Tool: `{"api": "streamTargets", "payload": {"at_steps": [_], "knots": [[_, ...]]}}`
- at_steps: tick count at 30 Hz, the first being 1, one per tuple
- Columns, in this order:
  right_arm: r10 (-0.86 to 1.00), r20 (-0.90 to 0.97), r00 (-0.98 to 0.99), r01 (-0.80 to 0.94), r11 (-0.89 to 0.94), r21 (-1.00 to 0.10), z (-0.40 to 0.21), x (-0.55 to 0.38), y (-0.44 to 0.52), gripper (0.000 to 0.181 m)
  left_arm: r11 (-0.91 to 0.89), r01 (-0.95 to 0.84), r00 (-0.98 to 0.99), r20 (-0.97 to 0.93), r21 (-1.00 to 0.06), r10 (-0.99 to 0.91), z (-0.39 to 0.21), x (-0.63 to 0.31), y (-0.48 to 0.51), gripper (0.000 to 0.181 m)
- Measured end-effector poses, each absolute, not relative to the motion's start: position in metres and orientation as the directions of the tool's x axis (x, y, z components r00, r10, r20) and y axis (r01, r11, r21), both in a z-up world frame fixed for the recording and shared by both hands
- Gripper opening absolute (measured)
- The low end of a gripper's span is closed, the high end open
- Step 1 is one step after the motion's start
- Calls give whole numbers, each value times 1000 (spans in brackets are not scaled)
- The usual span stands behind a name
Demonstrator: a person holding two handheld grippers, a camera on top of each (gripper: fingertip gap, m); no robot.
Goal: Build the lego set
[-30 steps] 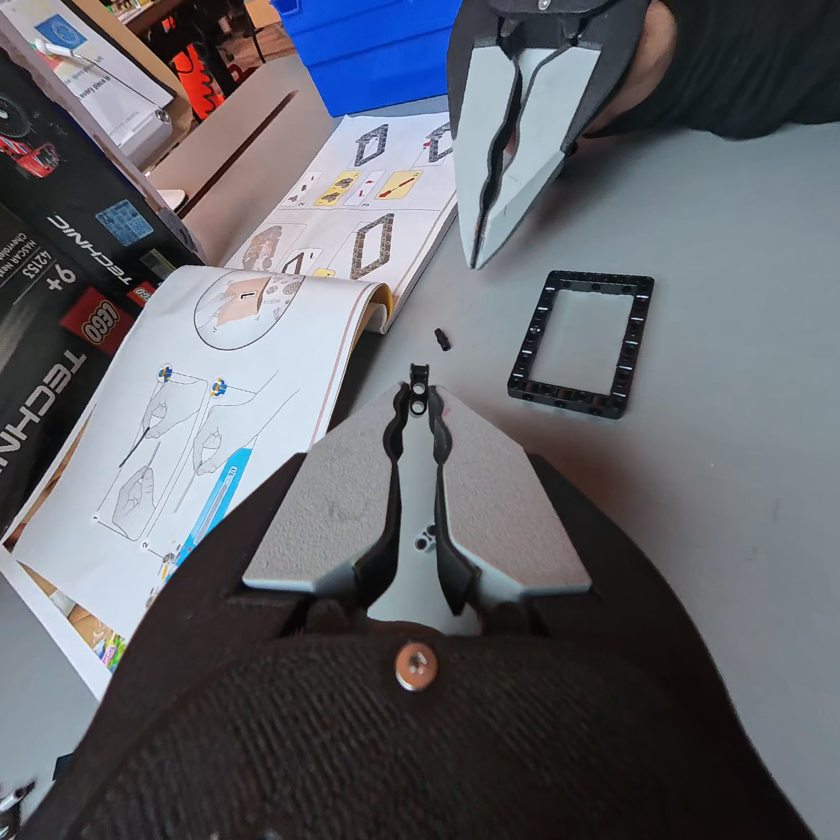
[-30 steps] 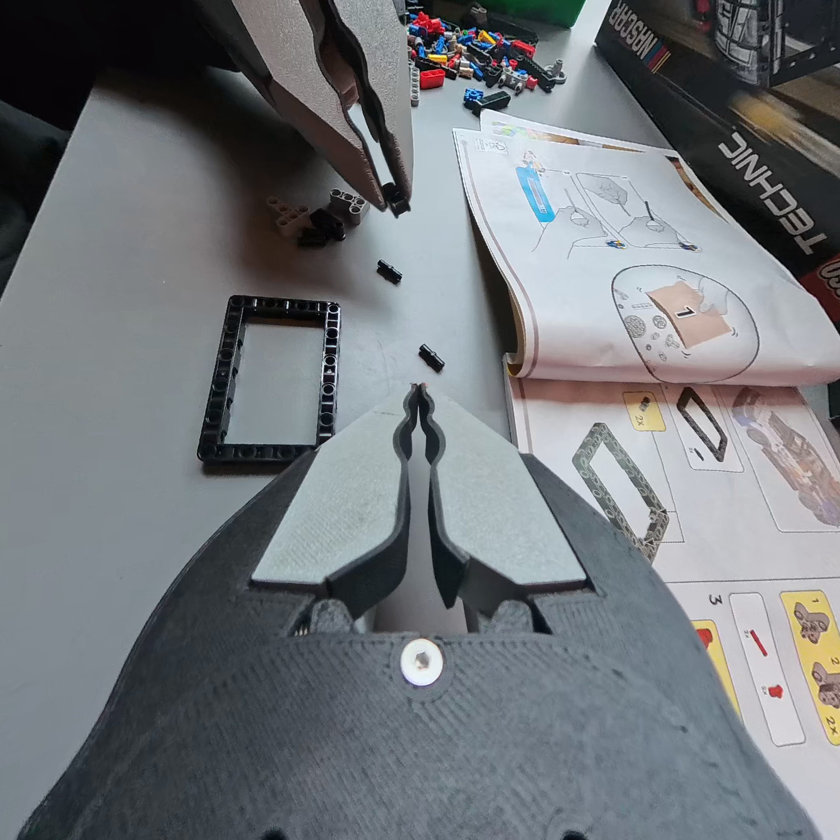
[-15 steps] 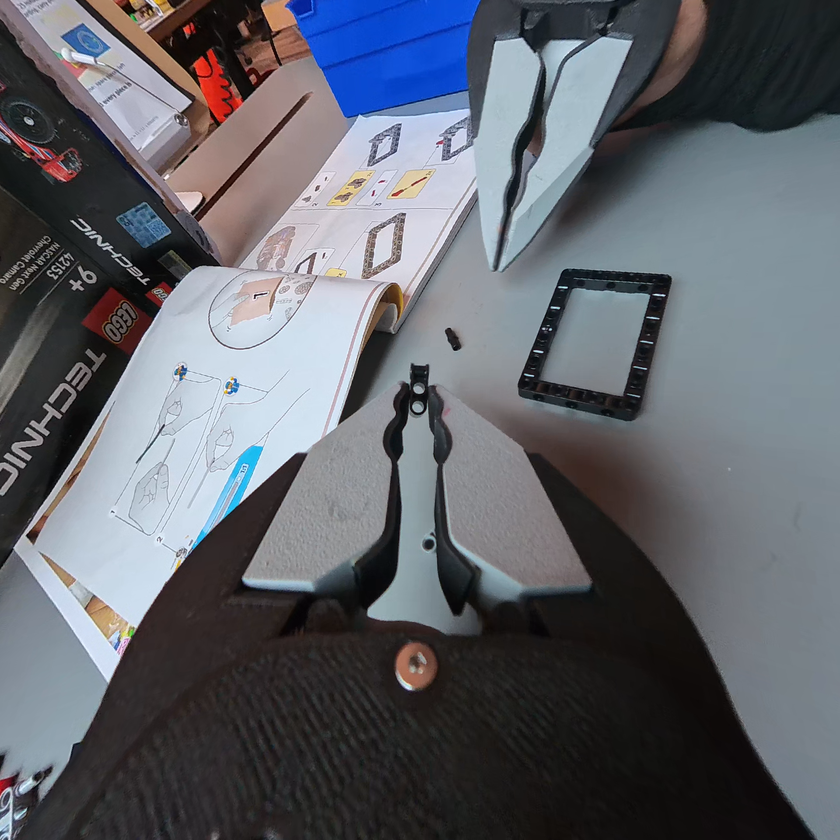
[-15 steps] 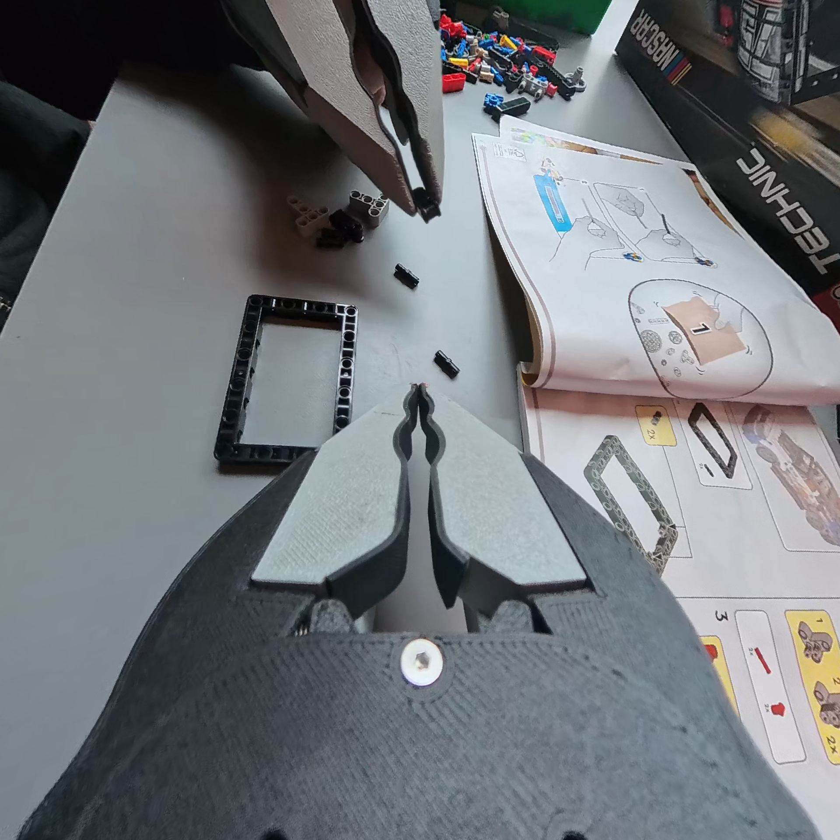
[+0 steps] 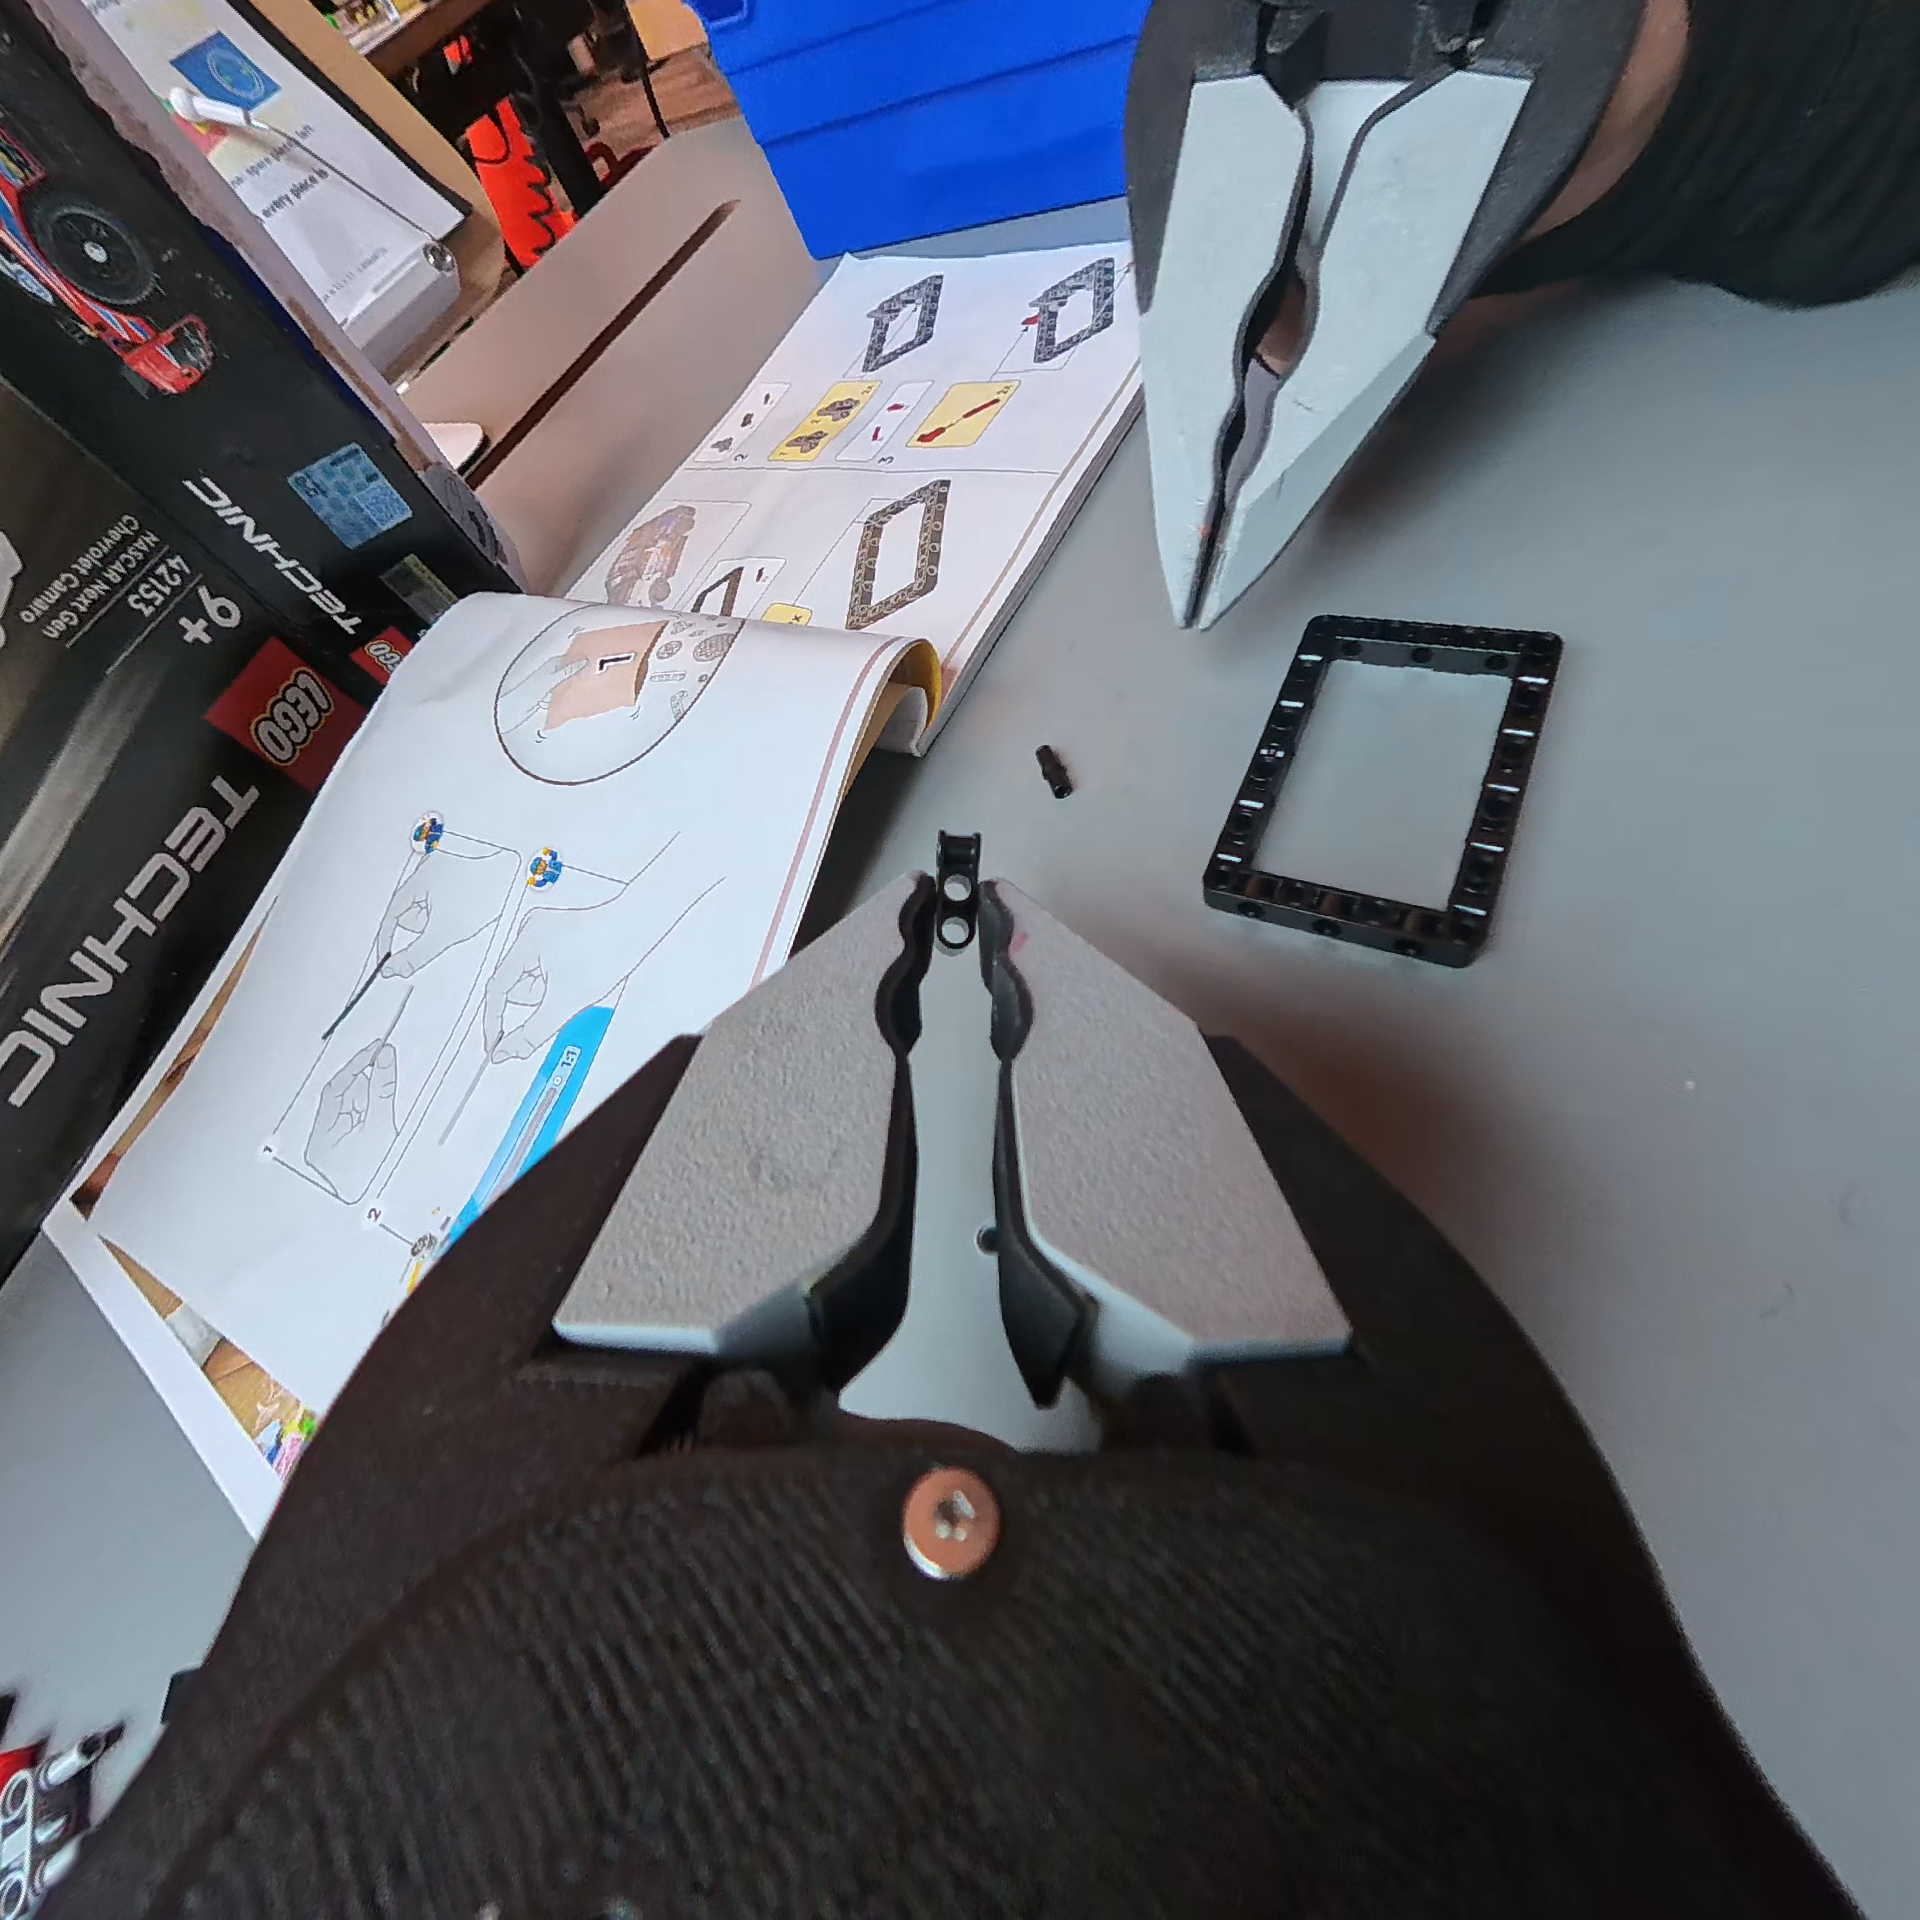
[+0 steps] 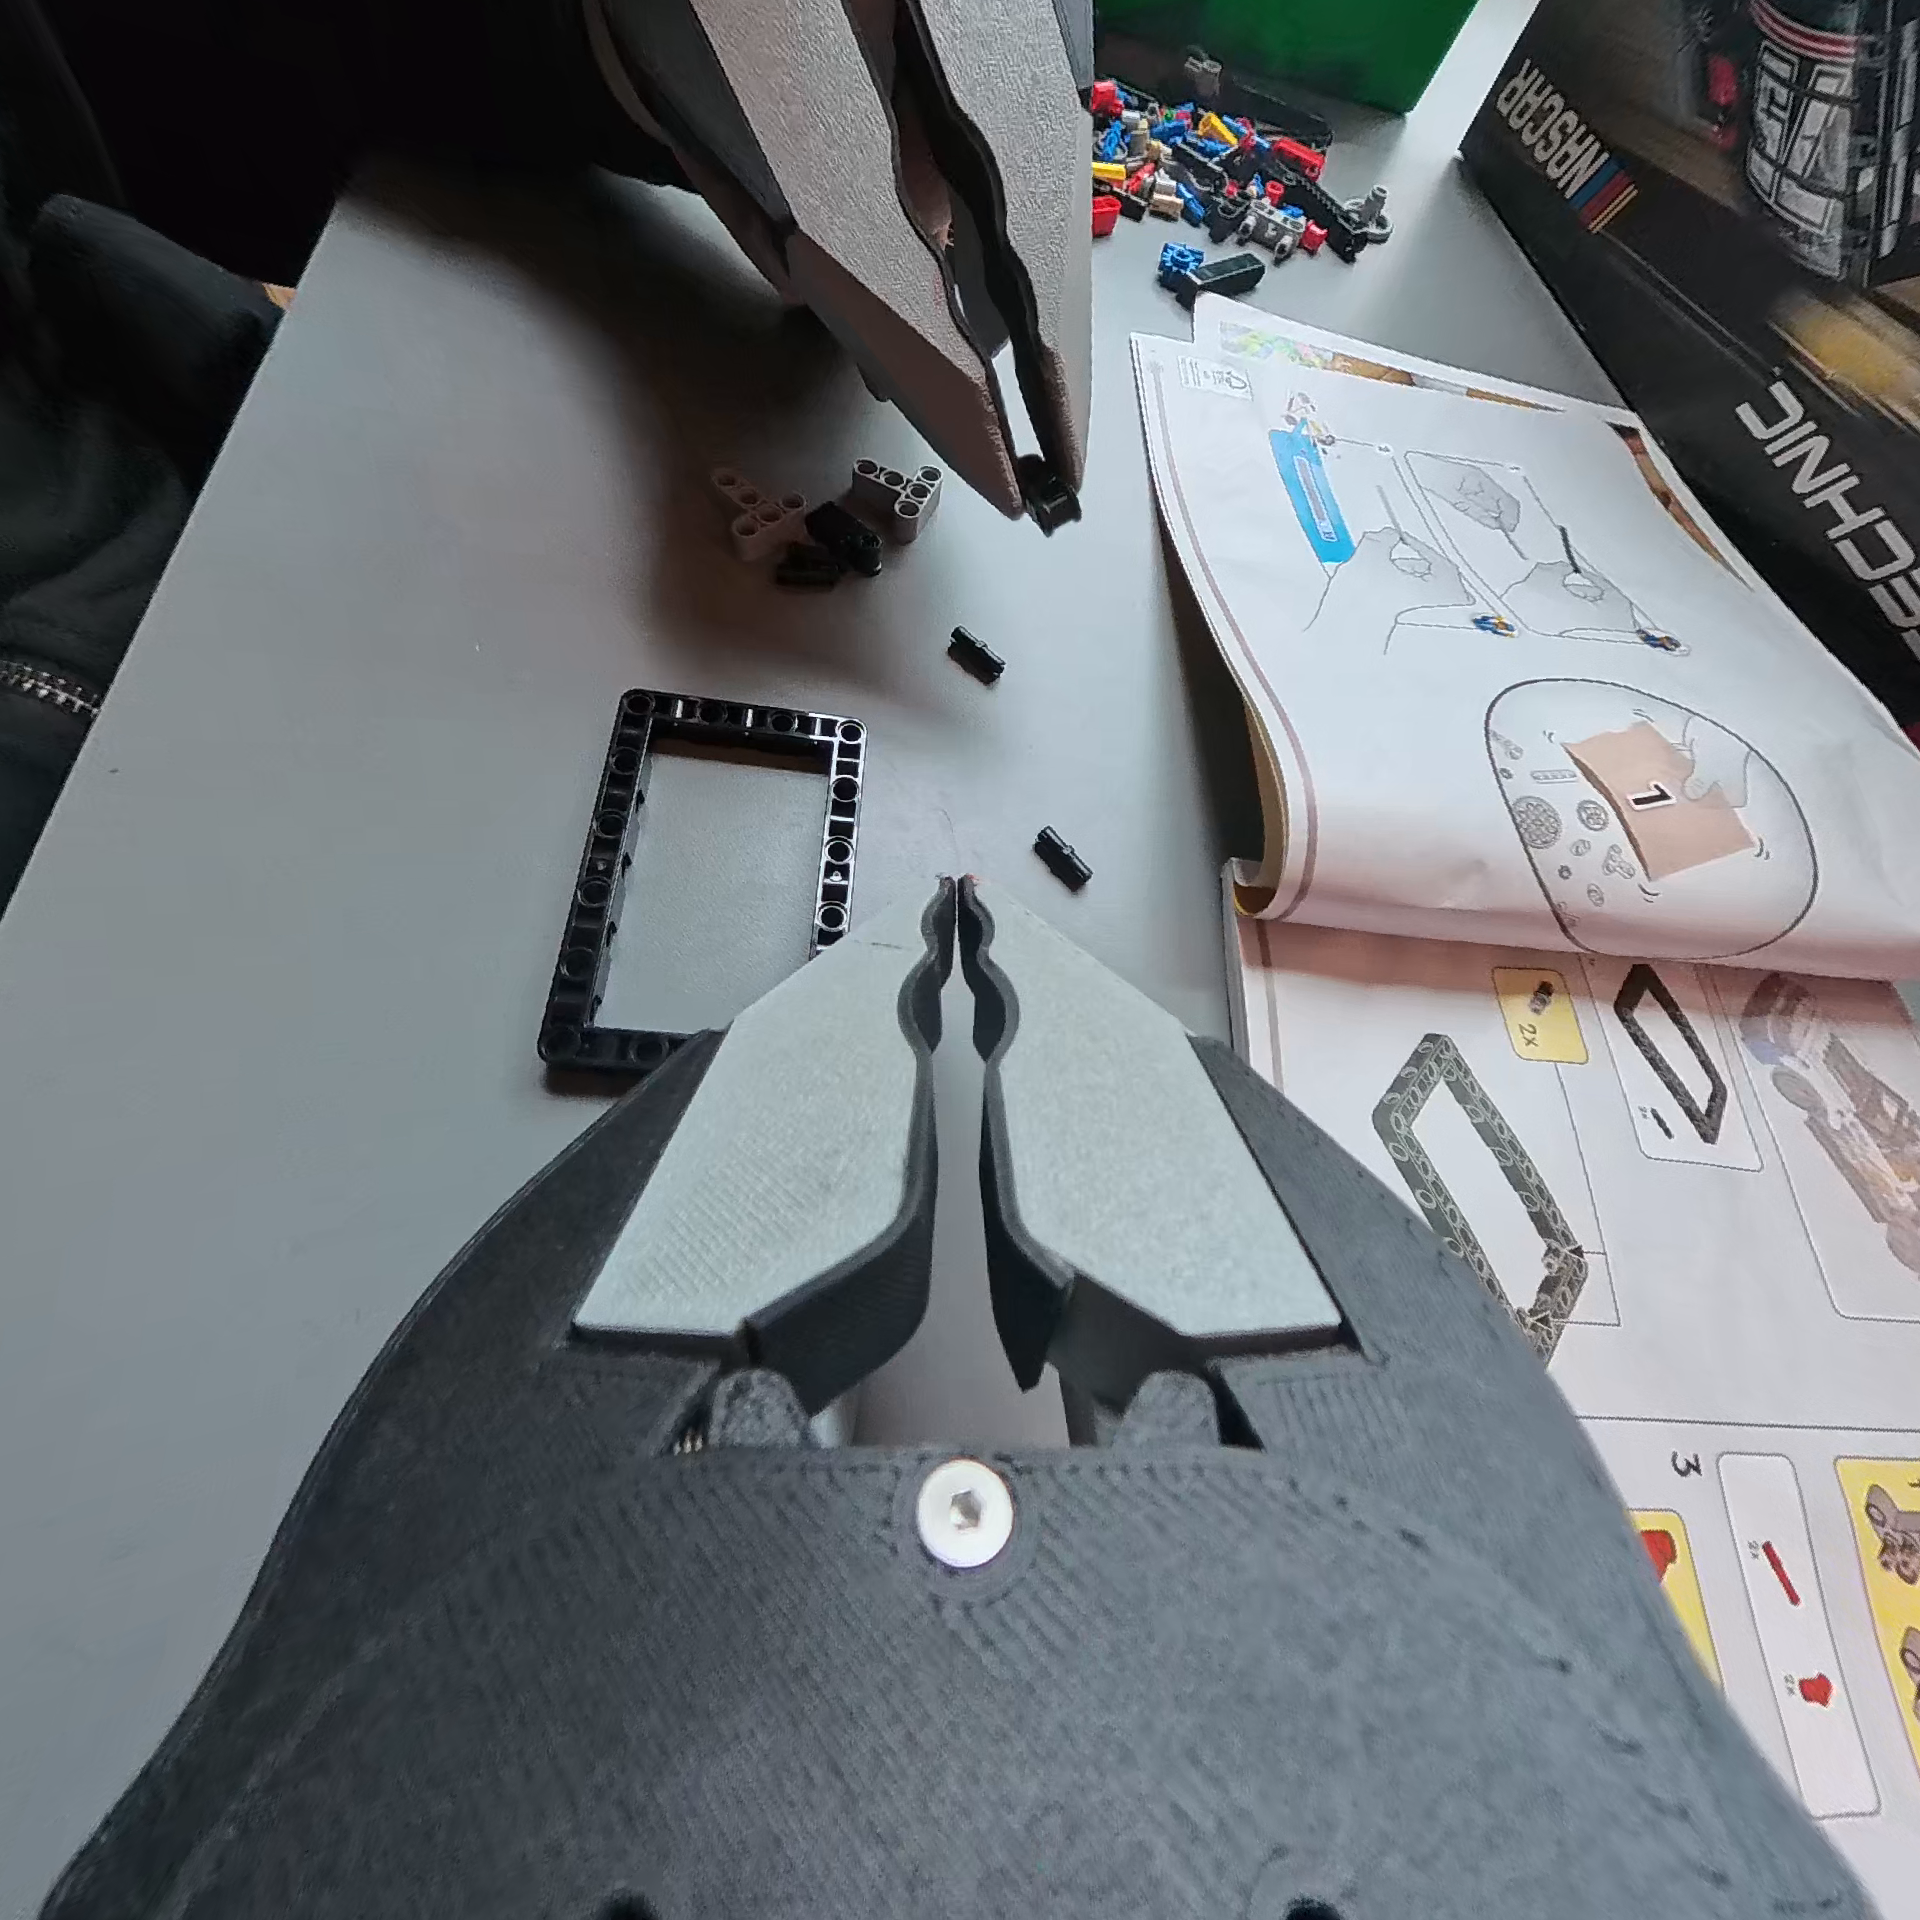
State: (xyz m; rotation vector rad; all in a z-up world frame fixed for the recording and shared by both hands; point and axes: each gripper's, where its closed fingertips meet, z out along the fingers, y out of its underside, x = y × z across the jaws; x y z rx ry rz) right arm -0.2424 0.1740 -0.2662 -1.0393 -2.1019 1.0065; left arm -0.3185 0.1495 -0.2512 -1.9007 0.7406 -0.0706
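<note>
My left gripper (image 5: 956,894) is shut on a small black connector piece (image 5: 956,883) held above the grey table; it also shows in the right wrist view (image 6: 1049,499). A black rectangular frame (image 5: 1382,790) lies flat on the table to its right, seen too in the right wrist view (image 6: 717,883). A black pin (image 5: 1052,771) lies between the frame and the booklet. In the right wrist view two black pins show, one near (image 6: 1062,858) and one farther (image 6: 975,655). My right gripper (image 6: 956,888) is shut and empty, hovering by the frame's near corner.
An open instruction booklet (image 6: 1538,748) lies beside the pins. The black set box (image 5: 135,582) stands past it. A small cluster of grey and black pieces (image 6: 831,514) and a pile of coloured pieces (image 6: 1216,197) lie farther off. A blue bin (image 5: 914,104) stands at the back. Across from one pair of fingers to the other is roughly 9 centimetres.
My left gripper has drawn back a little with the connector still in it. My right gripper has shifted slightly toward the frame, staying shut. The frame and pins have not moved.
</note>
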Motion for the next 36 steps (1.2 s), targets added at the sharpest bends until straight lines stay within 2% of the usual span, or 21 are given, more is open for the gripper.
{"api": "streamTargets", "payload": {"at_steps": [6,11,17,23,36], "knots": [[830,162,-534,401,418,-815,-269,-242,173,0,-356,-434,837,-224,-827,-500,-262,-328,151,5],[833,156,-531,409,413,-813,-271,-243,174,0,-578,-245,911,19,-778,-413,-279,-337,150,5],[835,152,-529,413,410,-813,-271,-243,175,0,-655,-285,914,9,-700,-407,-291,-339,140,5],[832,156,-533,412,415,-811,-271,-243,174,0,-682,-303,904,26,-665,-427,-294,-333,134,9],[834,152,-531,412,410,-814,-271,-243,175,0,-660,-266,904,56,-703,-423,-286,-334,137,18]]}}
